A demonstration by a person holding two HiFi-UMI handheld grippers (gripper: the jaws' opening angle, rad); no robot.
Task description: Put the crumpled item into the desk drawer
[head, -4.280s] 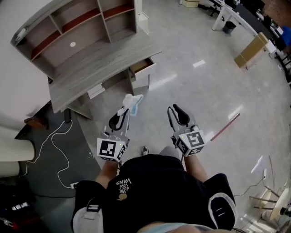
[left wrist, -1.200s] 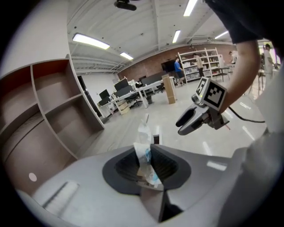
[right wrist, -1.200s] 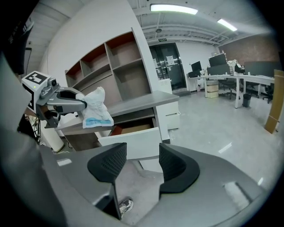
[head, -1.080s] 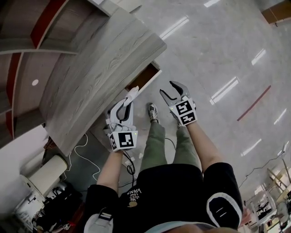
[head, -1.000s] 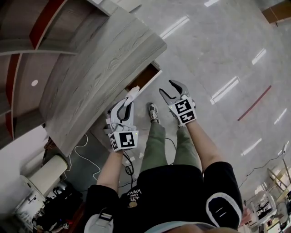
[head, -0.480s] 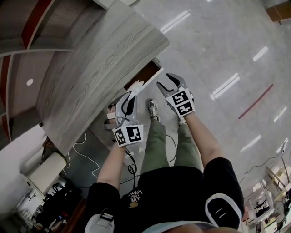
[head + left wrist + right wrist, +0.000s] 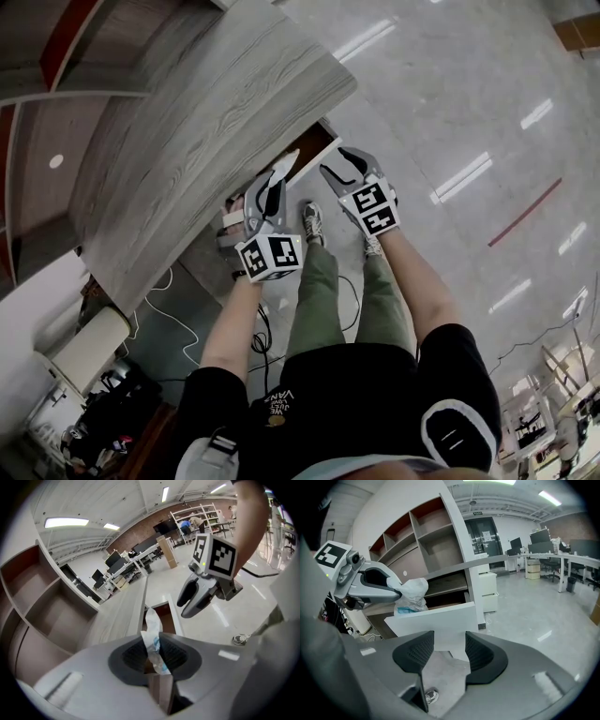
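1. Noted the wooden surface of the desk at the left, bare where it showed, with shelving behind it.
2. Found the left gripper clamped tight on the crumpled item, a white wad with blue patches, squeezed thin between the pads.
3. Placed that item at the mouth of the desk drawer, held in the air just over the drawer's front panel. Put it above the rim rather than down inside, going by the right gripper view. Could not tell whether it touched the panel.
4. Read the item's long axis as running along the left gripper's own jaws, with the free end sticking out past the fingertips toward the far side and the open drawer. Saw it as a narrow upright strip from behind, and as a rounder, bunched lump from the side.
5. Found the right gripper just beside the left one, to its right. Saw its jaws standing partly apart with nothing held, only the drawer's front panel and the floor visible through the gap.
6. Judged the task well along: drawer open, item picked up and brought to it. Judged what was left as carrying the item over the cavity, lowering it in and letting go.
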